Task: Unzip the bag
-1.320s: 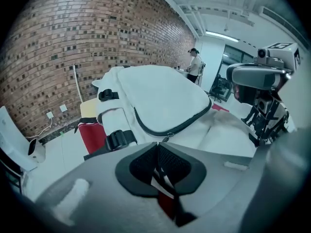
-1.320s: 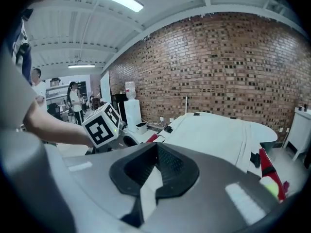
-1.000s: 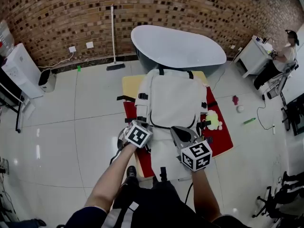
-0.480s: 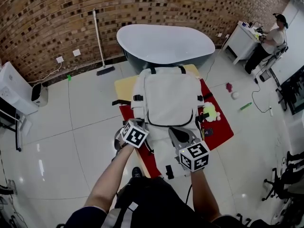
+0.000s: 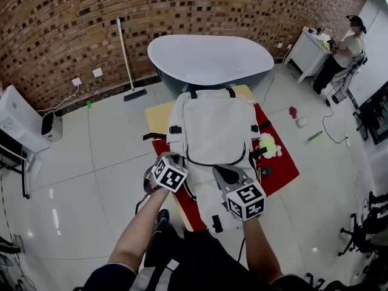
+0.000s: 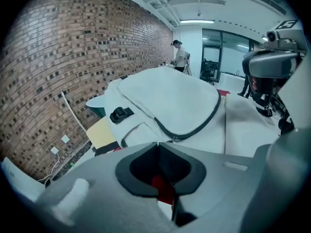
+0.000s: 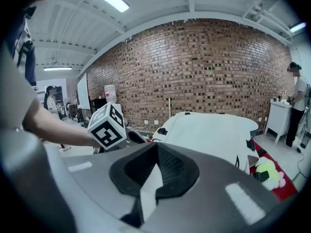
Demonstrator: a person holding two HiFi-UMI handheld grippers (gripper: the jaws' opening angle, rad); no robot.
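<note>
Flat on the red mat (image 5: 285, 168) lay the white backpack (image 5: 213, 126), its dark zipper (image 5: 212, 163) closed. The left gripper (image 6: 158, 142) and right gripper (image 7: 156, 144) were both pressed together, possibly nipping fabric.

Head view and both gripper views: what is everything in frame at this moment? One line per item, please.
backpack: one, white with black zip, lying on the mat
mat: one, red, under the backpack
pad: one, yellow, under the backpack's far left corner
bathtub: one, white, beyond the backpack
broom: one, white handle, against the brick wall
plush toy: one, yellow-green, on the mat, right of the backpack
appliance: one, white, far left
person: one, at a white desk, far right
left gripper: grey, jaws together, near the zip
right gripper: grey, jaws together, over the backpack's near end
</note>
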